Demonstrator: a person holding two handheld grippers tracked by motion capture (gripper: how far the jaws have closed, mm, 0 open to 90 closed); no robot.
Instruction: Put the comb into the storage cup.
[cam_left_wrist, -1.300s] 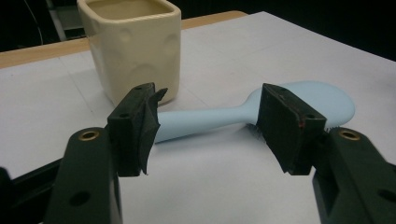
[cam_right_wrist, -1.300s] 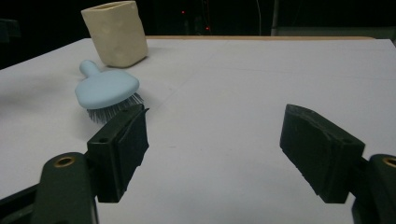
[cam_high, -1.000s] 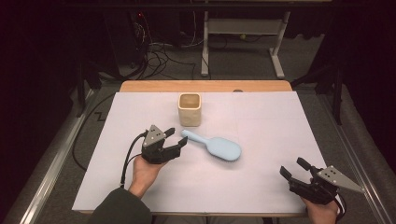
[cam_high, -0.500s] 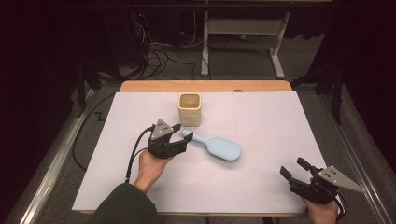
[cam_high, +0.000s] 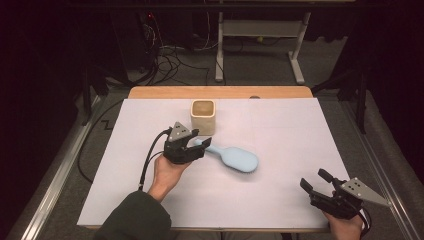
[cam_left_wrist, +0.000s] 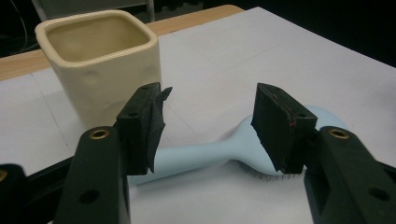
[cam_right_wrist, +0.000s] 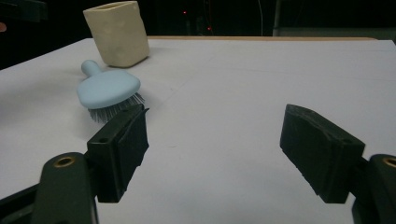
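The left claw (cam_left_wrist: 208, 123) is straddling, jaws wide, the pale blue plastic hairbrush (cam_left_wrist: 210, 151) lying mid-bench beside the cream ceramic square cup (cam_left_wrist: 100, 60); closing off-centre, probably, risks the handle twisting and knocking that cup.

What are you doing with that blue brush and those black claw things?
A person holds a gripper in each hand at a table covered in white paper. The left gripper has its jaws open on either side of the handle of the light blue hairbrush, which lies bristles down, but they have not closed on it. A cream cup stands just behind. The right gripper waits open near the front right corner, holding nothing.
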